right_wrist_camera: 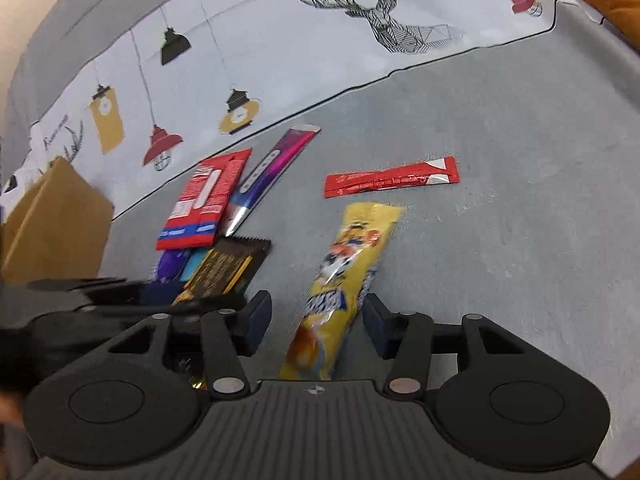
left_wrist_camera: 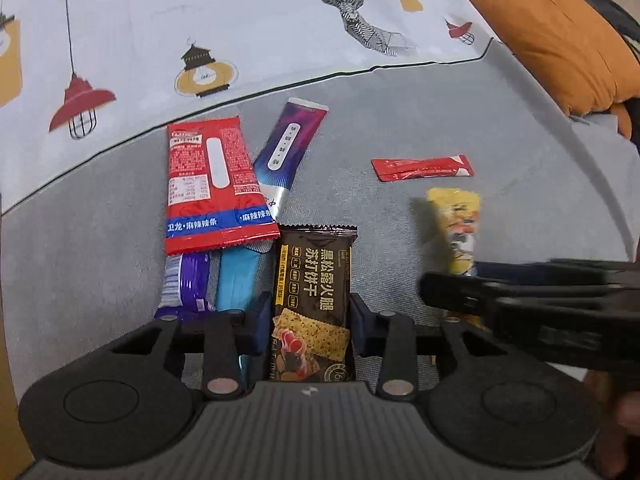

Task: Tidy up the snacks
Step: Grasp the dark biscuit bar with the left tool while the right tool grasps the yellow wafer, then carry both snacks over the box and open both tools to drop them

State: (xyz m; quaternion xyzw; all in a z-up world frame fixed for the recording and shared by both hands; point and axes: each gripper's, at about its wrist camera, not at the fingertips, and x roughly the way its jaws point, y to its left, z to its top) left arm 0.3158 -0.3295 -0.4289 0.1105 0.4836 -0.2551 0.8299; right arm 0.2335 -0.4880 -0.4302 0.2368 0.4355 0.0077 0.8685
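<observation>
The snacks lie on a grey cushion point(left_wrist_camera: 420, 120) whose far edge meets a white cloth point(left_wrist_camera: 240, 20) printed with lamps and a stag.

A dark brown cracker pack point(left_wrist_camera: 314, 280) with gold lettering and a picture of crackers sits lengthwise between the pads of the left gripper point(left_wrist_camera: 312, 320). The pads touch its two long sides, so the jaws are clamped on it. Its near end is hidden behind the gripper body.

At its far left corner lies a red pack point(left_wrist_camera: 212, 184) with a blue band. It overlaps a purple sachet point(left_wrist_camera: 288, 144), a purple pack point(left_wrist_camera: 188, 280) and a blue pack point(left_wrist_camera: 236, 280). The near ends of the last two are hidden by the gripper.

A yellow pack point(right_wrist_camera: 348, 276) with a cartoon print runs lengthwise between the pads of the right gripper point(right_wrist_camera: 316, 322). There is a gap on each side, so these jaws are loose and grasp nothing. The print is blurred. A thin red sachet point(right_wrist_camera: 392, 178) lies just beyond its far end, nearer the cloth.

A cardboard box point(right_wrist_camera: 56, 220) stands at the cushion's left edge, partly cut off. An orange pillow point(left_wrist_camera: 560, 40) lies at the far right corner.
</observation>
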